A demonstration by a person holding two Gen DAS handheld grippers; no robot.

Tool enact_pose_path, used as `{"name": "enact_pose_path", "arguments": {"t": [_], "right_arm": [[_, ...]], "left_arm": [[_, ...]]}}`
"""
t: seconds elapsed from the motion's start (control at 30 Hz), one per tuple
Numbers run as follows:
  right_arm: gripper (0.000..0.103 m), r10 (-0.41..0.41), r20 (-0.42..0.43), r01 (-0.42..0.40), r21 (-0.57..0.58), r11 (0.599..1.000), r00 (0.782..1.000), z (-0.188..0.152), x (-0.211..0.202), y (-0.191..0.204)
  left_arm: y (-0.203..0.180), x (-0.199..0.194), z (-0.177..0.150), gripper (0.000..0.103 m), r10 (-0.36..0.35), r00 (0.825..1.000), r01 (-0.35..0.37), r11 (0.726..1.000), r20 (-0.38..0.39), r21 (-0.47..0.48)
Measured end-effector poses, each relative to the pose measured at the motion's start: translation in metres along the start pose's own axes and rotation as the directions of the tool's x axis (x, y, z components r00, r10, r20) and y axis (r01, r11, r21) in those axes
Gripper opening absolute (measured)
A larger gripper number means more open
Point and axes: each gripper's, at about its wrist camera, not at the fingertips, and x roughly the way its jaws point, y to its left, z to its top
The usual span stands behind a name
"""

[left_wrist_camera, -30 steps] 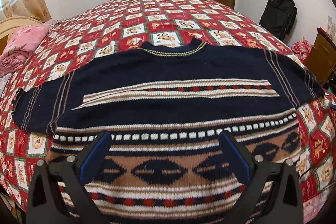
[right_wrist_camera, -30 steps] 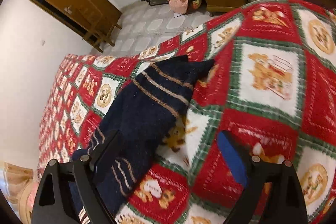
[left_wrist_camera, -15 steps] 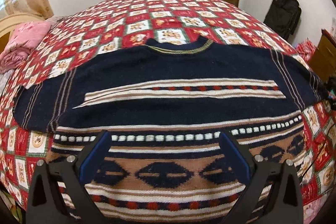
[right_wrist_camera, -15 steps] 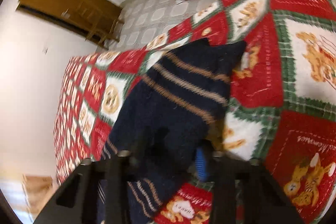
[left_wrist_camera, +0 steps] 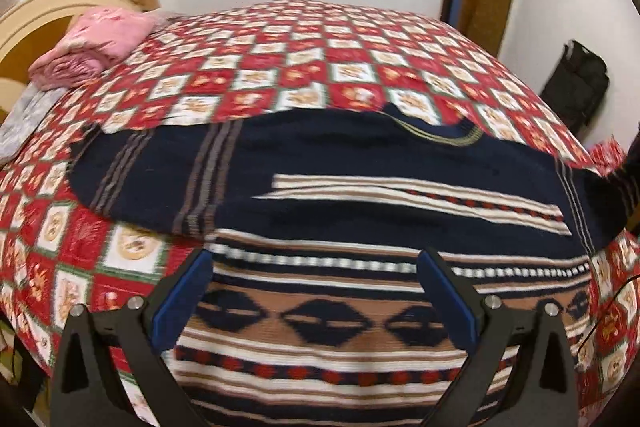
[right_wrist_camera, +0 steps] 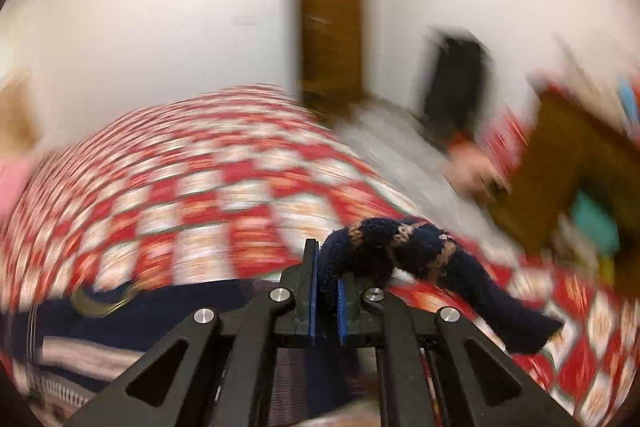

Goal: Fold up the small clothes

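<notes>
Right gripper point(right_wrist_camera: 327, 291): jaws just closed, clamped on navy sleeve cuff point(right_wrist_camera: 400, 247) (tan stripes), raised off the quilt | Left gripper point(left_wrist_camera: 314, 291): jaws wide, nothing between, above sweater hem | Knit sweater point(left_wrist_camera: 320, 195): spread flat on red patchwork quilt point(left_wrist_camera: 280, 67) | Pink folded cloth point(left_wrist_camera: 96, 43): far left corner of bed.

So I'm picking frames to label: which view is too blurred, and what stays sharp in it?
Right wrist view: heavy motion smear over bedspread, door and wall; only the right hand-held gripper and the pinched sweater sleeve are crisp. Left wrist view: mild blur, sweater pattern readable, fisheye bulge.
</notes>
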Motion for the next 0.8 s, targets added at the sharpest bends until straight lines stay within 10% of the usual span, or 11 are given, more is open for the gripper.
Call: {"name": "enact_pose_path", "arguments": {"t": [0.2, 0.4, 0.5, 0.7, 0.77, 0.8], "right_arm": [[0.007, 0.337, -0.085, -0.347, -0.273, 0.897, 0.938, -0.058, -0.015, 0.217], [0.013, 0.551, -0.42, -0.658, -0.166, 0.734, 0.721, -0.17, 0.024, 0.326], [0.019, 0.593, -0.444, -0.701, -0.121, 0.703, 0.672, -0.186, 0.023, 0.327], [0.032, 0.789, -0.395, -0.81, 0.161, 0.564, 0.471, -0.161, 0.012, 0.281], [0.033, 0.817, -0.351, -0.806, 0.225, 0.547, 0.457, -0.151, 0.011, 0.259], [0.033, 0.811, -0.326, -0.789, 0.236, 0.567, 0.485, -0.145, 0.01, 0.25]], "left_arm": [[0.049, -0.011, -0.003, 0.103, 0.054, 0.998, -0.051, 0.995, 0.033, -0.087], [0.093, -0.008, -0.014, 0.103, 0.122, 0.992, -0.119, 0.984, 0.015, -0.135], [0.11, 0.0, -0.019, 0.103, 0.135, 0.991, -0.133, 0.979, 0.004, -0.151], [0.11, 0.017, -0.016, 0.103, 0.074, 0.997, -0.075, 0.983, -0.013, -0.168], [0.099, 0.016, -0.015, 0.103, 0.068, 0.998, -0.068, 0.99, -0.004, -0.126], [0.091, 0.016, -0.015, 0.103, 0.066, 0.998, -0.065, 0.993, 0.005, -0.095]]}}
